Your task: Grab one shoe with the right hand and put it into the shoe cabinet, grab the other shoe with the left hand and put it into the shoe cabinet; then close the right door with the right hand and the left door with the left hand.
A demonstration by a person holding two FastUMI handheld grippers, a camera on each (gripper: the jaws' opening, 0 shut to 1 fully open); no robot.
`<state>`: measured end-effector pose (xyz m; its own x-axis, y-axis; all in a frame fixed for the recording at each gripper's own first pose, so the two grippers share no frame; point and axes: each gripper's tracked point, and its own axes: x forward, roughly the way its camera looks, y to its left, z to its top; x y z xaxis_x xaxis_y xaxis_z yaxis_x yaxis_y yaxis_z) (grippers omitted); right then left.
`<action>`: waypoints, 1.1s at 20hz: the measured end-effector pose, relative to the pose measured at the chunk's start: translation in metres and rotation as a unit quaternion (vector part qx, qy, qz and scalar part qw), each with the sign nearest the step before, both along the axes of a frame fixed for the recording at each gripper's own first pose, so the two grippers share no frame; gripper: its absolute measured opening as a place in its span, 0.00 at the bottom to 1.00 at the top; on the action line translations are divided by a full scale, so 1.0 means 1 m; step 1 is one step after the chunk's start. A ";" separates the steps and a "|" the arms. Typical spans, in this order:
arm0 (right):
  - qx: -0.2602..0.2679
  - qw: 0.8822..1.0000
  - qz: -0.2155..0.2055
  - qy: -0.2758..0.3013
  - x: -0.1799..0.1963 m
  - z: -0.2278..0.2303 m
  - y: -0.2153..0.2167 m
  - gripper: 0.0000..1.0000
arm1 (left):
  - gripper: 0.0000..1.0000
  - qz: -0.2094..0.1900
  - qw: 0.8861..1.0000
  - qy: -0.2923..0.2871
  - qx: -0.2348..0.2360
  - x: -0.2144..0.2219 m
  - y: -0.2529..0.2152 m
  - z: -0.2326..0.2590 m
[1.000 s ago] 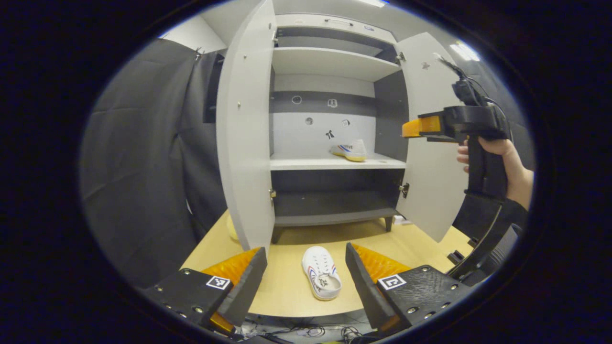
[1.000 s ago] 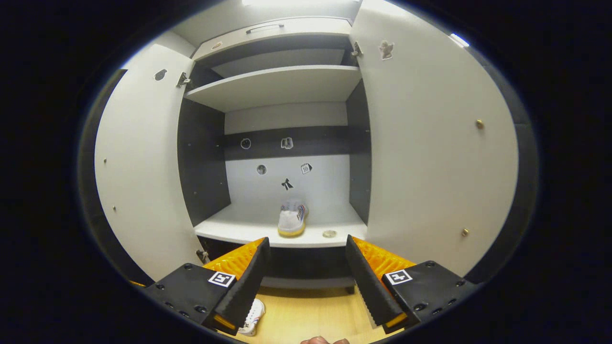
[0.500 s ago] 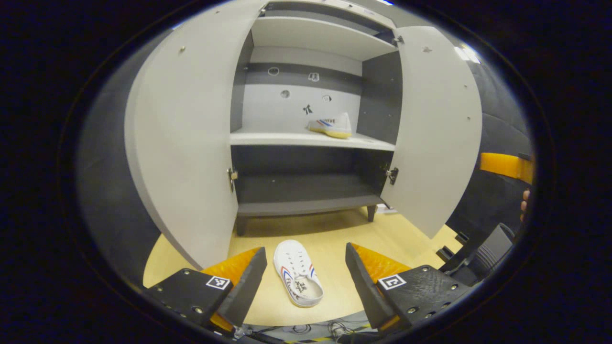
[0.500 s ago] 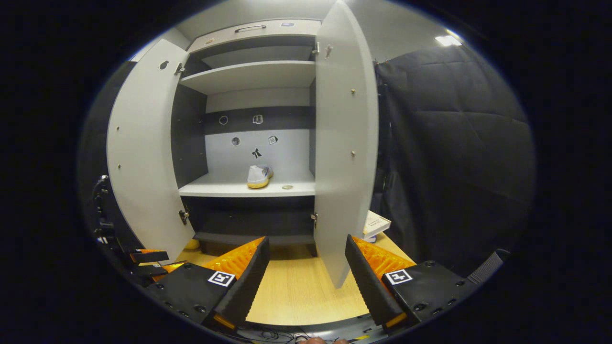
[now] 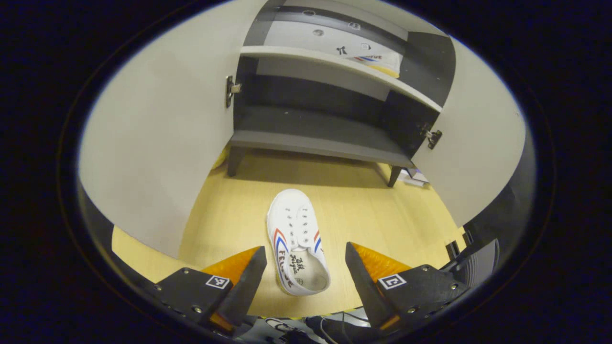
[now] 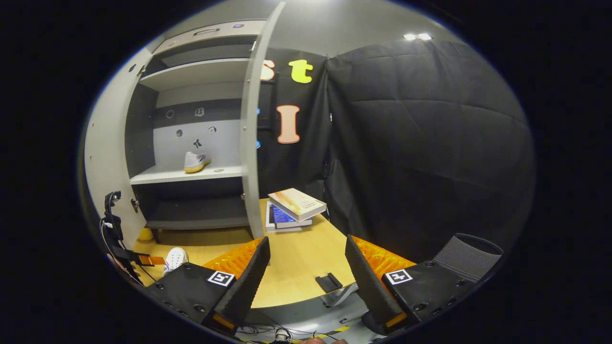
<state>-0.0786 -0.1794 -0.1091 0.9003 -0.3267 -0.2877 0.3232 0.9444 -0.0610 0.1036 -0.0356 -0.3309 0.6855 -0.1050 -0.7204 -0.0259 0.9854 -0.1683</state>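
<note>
In the left gripper view, the left gripper hung over the near edge of the desk with its jaws wide open and holding nothing. A white shoe with red and blue stripes lay on the desk between the two fingers, touching neither of them; its toe pointed toward the cabinet and its heel opening was nearest to the camera. The cabinet stood on short legs at the far side of the desk, and both its doors were open: the left door spread wide on one side and the right door on the other. On the middle shelf the second shoe showed partly, close to the right side wall. In the right gripper view, the right gripper was also open and empty, and it pointed past the cabinet toward the black booth wall. From there the second shoe sat on the pale shelf, and the right door appeared edge-on. Some stacked books lay on the desk just beside that door. At the lower left of this view the left gripper was seen farther off, with the toe of the white shoe just beside it on the desk.
</note>
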 end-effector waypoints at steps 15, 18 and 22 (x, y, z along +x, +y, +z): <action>0.038 0.999 -0.024 -0.010 0.086 -0.044 -0.078 0.98 | 0.75 0.027 0.996 0.084 -0.011 0.032 0.024 -0.088; 0.046 0.999 -0.018 -0.011 0.090 -0.040 -0.080 0.98 | 0.56 0.037 0.995 0.090 -0.034 0.030 0.016 -0.090; 0.035 0.999 -0.011 -0.004 0.092 -0.042 -0.079 0.98 | 0.52 0.025 0.995 0.096 -0.024 0.025 0.017 -0.092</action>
